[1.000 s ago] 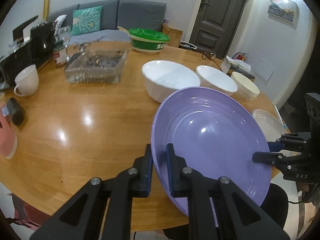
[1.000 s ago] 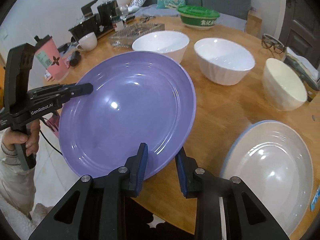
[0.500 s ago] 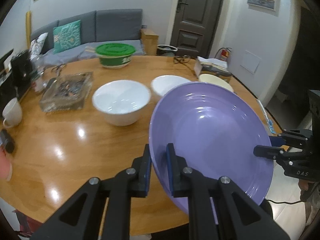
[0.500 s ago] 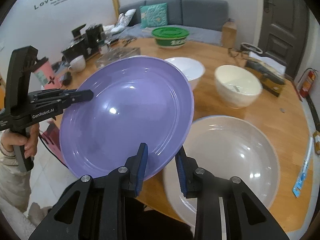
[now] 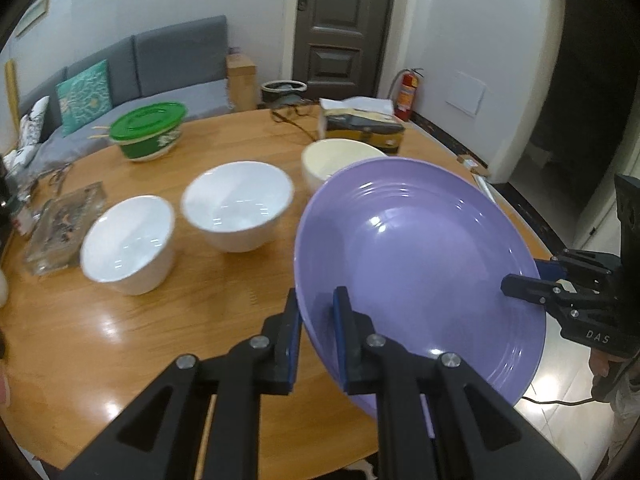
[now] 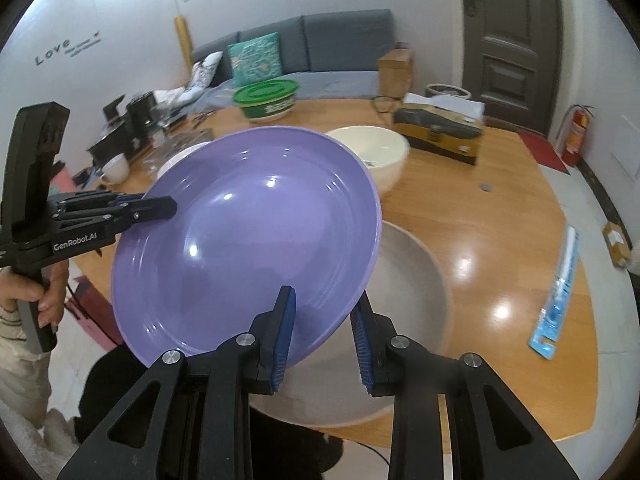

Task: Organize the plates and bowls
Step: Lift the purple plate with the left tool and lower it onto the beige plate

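Note:
Both grippers hold a large purple plate (image 5: pixel 420 264) by opposite rims, above the round wooden table (image 5: pixel 120 340). My left gripper (image 5: pixel 316 320) is shut on its near rim in the left wrist view. My right gripper (image 6: pixel 324 320) is shut on its rim in the right wrist view, where the plate (image 6: pixel 248 240) hangs over a grey-white plate (image 6: pixel 408 300) lying on the table. Two white bowls (image 5: pixel 128 246) (image 5: pixel 238 204) and a cream bowl (image 5: pixel 336 160) stand on the table beyond.
A green lidded bowl (image 5: pixel 146 132), a glass dish (image 5: pixel 64 228), a tissue box (image 5: pixel 360 126) and glasses (image 5: pixel 290 114) sit farther back. A blue packet (image 6: pixel 558 300) lies at the table's right edge. A white mug (image 6: pixel 114 168) and kettles stand at the left.
Both grippers have carried the purple plate to the right across the table; it now hangs over the grey-white plate. The bowls have shifted left in view.

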